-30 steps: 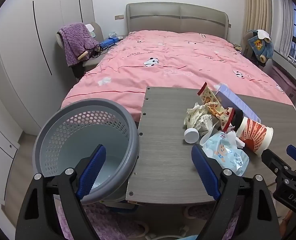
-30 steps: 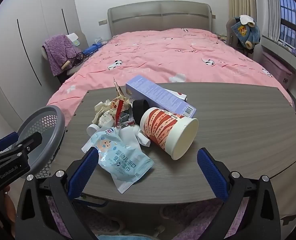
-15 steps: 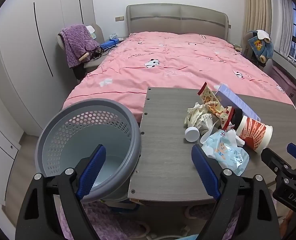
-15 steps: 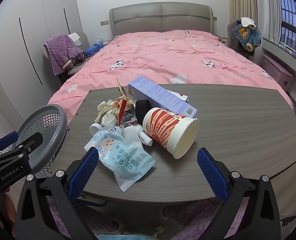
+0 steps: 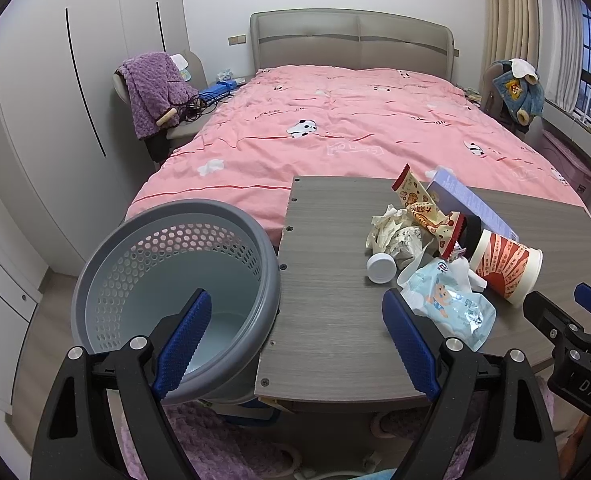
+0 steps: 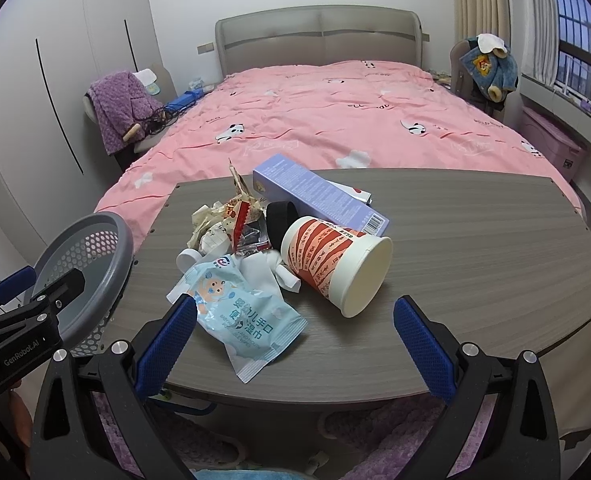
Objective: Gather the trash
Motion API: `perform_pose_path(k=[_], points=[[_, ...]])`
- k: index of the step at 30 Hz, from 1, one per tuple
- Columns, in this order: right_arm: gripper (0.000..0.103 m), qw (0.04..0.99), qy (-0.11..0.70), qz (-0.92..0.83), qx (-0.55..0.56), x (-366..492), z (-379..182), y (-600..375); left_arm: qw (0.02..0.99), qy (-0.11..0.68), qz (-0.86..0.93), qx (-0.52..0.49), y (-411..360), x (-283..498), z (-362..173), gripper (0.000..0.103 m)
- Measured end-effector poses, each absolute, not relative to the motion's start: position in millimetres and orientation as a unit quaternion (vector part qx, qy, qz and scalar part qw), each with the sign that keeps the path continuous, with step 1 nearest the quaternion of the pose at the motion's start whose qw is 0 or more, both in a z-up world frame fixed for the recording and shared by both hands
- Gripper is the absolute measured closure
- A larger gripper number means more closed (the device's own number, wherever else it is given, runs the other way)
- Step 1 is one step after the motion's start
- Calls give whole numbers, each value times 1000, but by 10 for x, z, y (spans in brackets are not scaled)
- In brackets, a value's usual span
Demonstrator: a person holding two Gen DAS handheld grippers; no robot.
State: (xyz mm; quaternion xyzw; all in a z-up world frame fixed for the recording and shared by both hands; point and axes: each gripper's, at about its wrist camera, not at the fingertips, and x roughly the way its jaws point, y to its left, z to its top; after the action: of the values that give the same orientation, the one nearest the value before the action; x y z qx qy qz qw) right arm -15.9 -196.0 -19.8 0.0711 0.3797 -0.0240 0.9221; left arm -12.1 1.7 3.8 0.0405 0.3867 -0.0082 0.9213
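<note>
A: What is being held by the left gripper (image 5: 293, 336) with its blue pads?

B: Nothing is being held. Its jaws are being kept wide apart. The same is being done with the right gripper (image 6: 295, 330), which is also spread wide and holding nothing.

A: What is being seen just past them?

B: A round grey plastic basket with holes (image 5: 175, 280) is being seen right beside the left edge of the grey wooden table (image 6: 475, 248). It is looking empty inside.

A: And the trash?

B: All of it is being left in a pile on the table. A light blue wet-wipes packet (image 6: 243, 316) is lying nearest. A red and white paper cup (image 6: 335, 264) is tipped on its side just beside it. A long purple box (image 6: 315, 196), crumpled white paper (image 6: 209, 232) and a small white cap (image 5: 381, 267) are lying behind.

A: So how much is done?

B: Nothing seems done yet. Every piece is waiting to be picked up.
</note>
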Motion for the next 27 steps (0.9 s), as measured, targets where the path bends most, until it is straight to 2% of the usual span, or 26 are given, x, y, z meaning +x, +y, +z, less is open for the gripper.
perform_pose_path(k=[27], points=[[6, 923, 378, -27, 66, -164, -202, -1965, 921, 388, -9, 41, 1, -122, 38, 20]])
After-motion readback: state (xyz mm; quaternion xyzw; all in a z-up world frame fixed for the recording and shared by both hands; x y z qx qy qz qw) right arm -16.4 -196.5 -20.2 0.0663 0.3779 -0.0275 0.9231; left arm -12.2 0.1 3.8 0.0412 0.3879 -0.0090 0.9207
